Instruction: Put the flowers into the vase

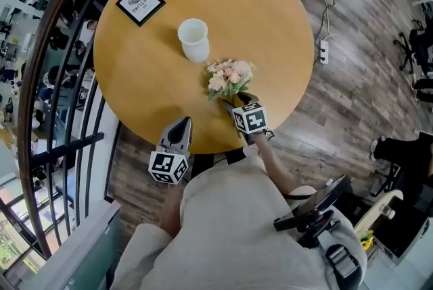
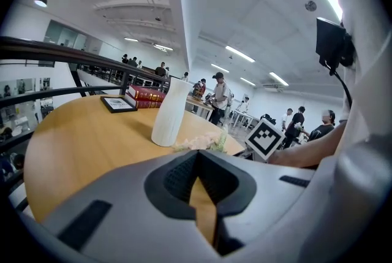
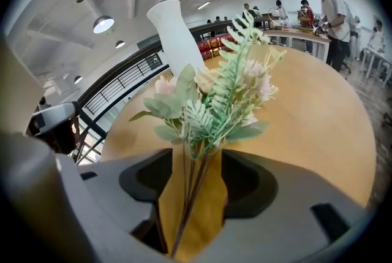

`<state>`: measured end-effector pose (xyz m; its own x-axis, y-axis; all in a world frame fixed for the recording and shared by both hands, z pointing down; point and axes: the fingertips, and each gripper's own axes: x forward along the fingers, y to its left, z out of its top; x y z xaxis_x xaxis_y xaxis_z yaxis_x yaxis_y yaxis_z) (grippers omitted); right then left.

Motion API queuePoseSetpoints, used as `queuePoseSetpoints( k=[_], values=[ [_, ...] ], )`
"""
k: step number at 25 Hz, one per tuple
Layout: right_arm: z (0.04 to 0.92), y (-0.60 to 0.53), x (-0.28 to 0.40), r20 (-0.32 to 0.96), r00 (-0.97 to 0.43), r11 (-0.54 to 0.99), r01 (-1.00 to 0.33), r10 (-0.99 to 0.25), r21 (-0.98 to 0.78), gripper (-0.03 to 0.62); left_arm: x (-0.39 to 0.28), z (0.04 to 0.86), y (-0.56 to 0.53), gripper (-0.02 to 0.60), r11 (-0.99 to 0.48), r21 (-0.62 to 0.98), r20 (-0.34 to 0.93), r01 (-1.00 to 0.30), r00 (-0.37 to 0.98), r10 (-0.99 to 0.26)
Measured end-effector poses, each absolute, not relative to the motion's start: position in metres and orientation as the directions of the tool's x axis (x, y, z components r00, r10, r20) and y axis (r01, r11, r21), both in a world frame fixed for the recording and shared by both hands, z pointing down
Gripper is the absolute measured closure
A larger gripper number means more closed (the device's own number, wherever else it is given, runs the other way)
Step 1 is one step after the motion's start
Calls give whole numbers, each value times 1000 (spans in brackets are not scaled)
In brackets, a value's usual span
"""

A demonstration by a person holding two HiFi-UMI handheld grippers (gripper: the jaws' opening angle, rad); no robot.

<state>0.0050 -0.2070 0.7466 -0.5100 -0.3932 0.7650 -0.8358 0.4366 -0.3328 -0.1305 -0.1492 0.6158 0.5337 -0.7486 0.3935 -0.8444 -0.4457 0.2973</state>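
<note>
Left tongs (image 1: 183, 122) closed, held nearly level; right tongs (image 1: 237, 101) angled down, jaws apart around the flowers' (image 1: 229, 76) stems.

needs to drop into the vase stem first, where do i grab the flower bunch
Grip the bare stems below the leaves, coming from the near edge of the table. The flower bunch lies there with blooms pointing roughly toward the white vase and stems toward you. The right gripper has its open jaws astride them.

no text legible, framed card (image 1: 140, 3) print unreadable
</note>
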Motion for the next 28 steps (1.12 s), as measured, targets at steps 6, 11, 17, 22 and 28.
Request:
queuePoseSetpoints(
  k=[6, 11, 17, 22, 28],
  values=[
    [761, -221, 2, 784, -507, 416, -839, -360, -351, 406, -146, 615, -146, 574, -408, 294, 394, -864, 498, -772],
    [765, -224, 2, 788, -496, 415, -844, -366, -338, 510, -153, 616, -145, 574, -397, 292, 397, -870, 488, -777],
    [755, -228, 2, 750, -494, 434, -848, -440, -305, 537, -152, 614, -149, 574, -411, 290, 390, -864, 499, -774],
    [739, -230, 5, 696, -512, 429, -847, -503, -313, 539, -145, 612, -151, 574, -435, 288, 379, -853, 519, -766],
    [684, -255, 10, 543, -556, 435, -831, -629, -346, 539, -134, 608, -156, 574, -465, 283, 364, -839, 542, -757]
  ],
)
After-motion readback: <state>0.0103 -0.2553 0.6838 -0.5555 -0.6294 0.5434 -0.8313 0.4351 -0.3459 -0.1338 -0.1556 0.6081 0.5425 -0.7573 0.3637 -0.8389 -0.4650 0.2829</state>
